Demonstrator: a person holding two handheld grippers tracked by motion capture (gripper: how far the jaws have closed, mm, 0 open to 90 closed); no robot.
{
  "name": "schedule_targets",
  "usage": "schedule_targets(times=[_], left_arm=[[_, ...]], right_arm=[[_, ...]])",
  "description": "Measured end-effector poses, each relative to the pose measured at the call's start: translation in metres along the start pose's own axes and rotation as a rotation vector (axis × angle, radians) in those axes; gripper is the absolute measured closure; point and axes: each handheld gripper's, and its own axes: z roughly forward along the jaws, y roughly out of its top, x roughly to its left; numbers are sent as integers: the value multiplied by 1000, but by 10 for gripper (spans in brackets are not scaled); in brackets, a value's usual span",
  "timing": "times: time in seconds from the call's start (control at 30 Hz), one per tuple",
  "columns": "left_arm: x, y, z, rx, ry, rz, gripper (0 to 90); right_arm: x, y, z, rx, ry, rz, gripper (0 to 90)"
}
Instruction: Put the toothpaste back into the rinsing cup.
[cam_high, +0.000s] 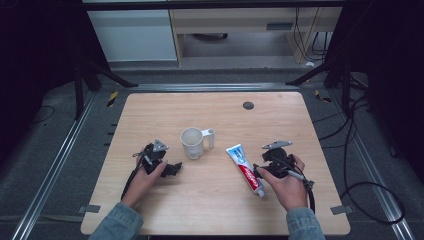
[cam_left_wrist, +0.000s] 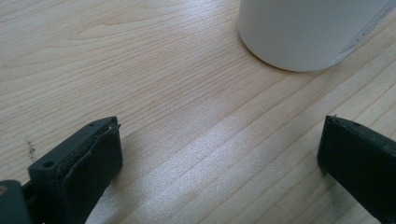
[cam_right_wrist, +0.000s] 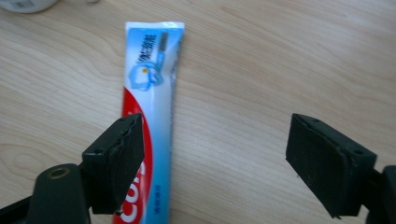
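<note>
A white mug (cam_high: 192, 142) with its handle to the right stands near the middle of the wooden table (cam_high: 215, 200); its base (cam_left_wrist: 303, 32) is close ahead in the left gripper view. A toothpaste tube (cam_high: 245, 168) in white, blue and red lies flat right of the mug. My left gripper (cam_high: 172, 169) rests low on the table just left of the mug, jaws open and empty (cam_left_wrist: 219, 149). My right gripper (cam_high: 257, 172) sits at the tube's right side, open (cam_right_wrist: 215, 144); its left jaw hovers over the tube's red part (cam_right_wrist: 149, 116) and the pads do not press it.
A small dark round inlay (cam_high: 248, 105) sits near the table's far edge. Bare wood lies along the near edge between the person's two sleeves. Dark floor, metal rails and cables surround the table.
</note>
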Motion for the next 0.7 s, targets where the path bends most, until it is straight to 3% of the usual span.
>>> schedule_targets(times=[0.07,0.3,0.7], left_arm=[[0,0,0,0,0,0,0],[0,0,0,0,0,1,0],[2,1,1,-4,-7,3,0]], right_arm=[[5,11,0,32,13,-30,204],[14,33,4,67,25,-53,228],[28,58,11,135,44,-111,313]])
